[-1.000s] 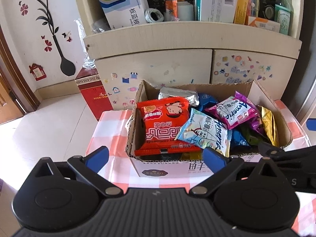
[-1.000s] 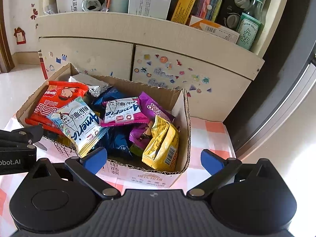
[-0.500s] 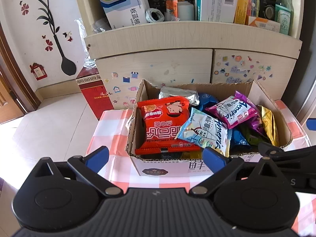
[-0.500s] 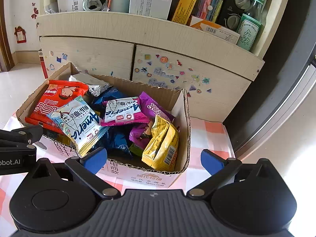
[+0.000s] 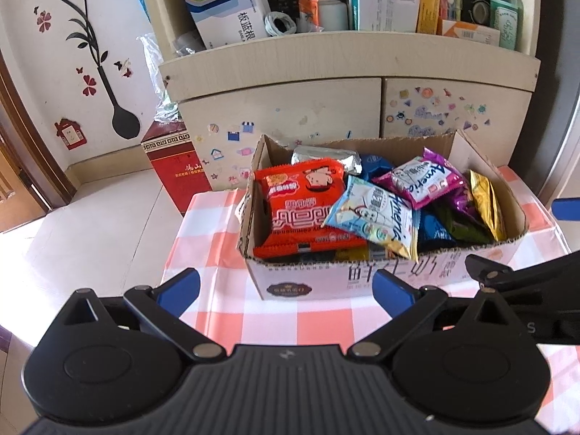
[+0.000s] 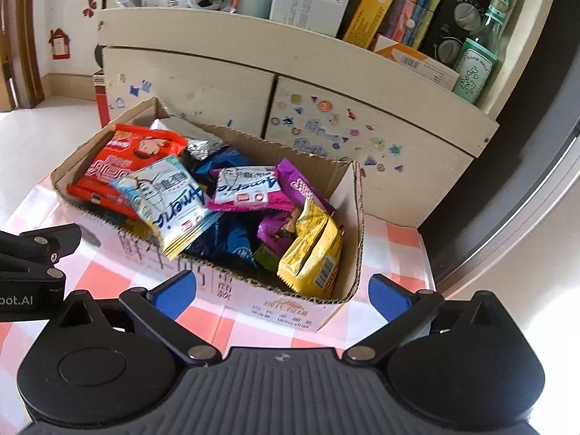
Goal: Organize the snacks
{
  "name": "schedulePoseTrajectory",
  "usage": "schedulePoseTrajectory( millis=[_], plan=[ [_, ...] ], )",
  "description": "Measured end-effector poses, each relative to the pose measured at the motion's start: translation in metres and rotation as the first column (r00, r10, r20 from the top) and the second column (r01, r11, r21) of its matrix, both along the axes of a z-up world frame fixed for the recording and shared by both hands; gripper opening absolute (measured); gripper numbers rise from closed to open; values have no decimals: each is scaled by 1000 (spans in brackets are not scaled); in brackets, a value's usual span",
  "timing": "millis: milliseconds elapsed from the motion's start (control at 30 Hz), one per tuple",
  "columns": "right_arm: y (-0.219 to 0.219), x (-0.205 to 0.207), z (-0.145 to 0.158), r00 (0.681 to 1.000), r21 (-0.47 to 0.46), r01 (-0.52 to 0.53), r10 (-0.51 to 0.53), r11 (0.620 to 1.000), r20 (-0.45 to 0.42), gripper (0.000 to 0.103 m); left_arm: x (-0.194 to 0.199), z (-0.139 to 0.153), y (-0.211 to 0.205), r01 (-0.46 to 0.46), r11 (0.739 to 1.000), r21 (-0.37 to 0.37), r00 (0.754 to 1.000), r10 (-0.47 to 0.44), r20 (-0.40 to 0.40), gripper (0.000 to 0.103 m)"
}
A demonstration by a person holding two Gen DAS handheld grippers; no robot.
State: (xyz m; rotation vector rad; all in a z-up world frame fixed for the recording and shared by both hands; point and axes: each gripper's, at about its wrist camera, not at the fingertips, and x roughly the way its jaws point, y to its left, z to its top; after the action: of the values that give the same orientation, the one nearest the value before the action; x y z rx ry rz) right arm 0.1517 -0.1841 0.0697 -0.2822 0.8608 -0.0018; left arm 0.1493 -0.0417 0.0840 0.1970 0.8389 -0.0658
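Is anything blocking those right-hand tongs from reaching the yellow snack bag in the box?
Nothing visible does. The right tongs stand open before the cardboard box, which has no lid, and the yellow bag lies uncovered at its near right corner.

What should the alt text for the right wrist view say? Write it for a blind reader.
An open cardboard box full of snack packets sits on a pink checked tablecloth, with the open right gripper empty just before it. A red packet lies at the left end, a yellow packet at the right.
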Motion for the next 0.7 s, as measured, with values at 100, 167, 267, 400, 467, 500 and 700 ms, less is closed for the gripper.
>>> schedulePoseTrajectory(
  millis=[100,167,267,400,467,500,700],
  plan=[
    [2,-8,0,1000,0,-13,13,1000,-3,103,-10,-1,3,-1,1000,-5,1000,1,-8,100],
    [5,-14,0,1000,-12,-26,26,1000,0,103,-19,-2,5,2,1000,-5,1000,-2,-11,100],
    [7,-29,-2,999,-16,-47,47,999,1,103,-34,-3,7,13,1000,-3,1000,-13,-15,101],
    [5,-46,-9,996,23,-84,84,996,-24,103,-53,-3,12,18,1000,-24,1000,-18,-21,101],
    [3,-57,-17,991,51,-124,126,991,-41,103,-64,-5,15,15,999,-34,999,-16,-29,101],
    [1,-62,-21,989,62,-135,139,989,-51,103,-70,-6,18,13,999,-41,999,-15,-34,101],
    [-6,-97,-53,975,115,-170,184,979,-127,103,-99,-10,27,19,999,-48,999,-21,-40,101]
  ],
)
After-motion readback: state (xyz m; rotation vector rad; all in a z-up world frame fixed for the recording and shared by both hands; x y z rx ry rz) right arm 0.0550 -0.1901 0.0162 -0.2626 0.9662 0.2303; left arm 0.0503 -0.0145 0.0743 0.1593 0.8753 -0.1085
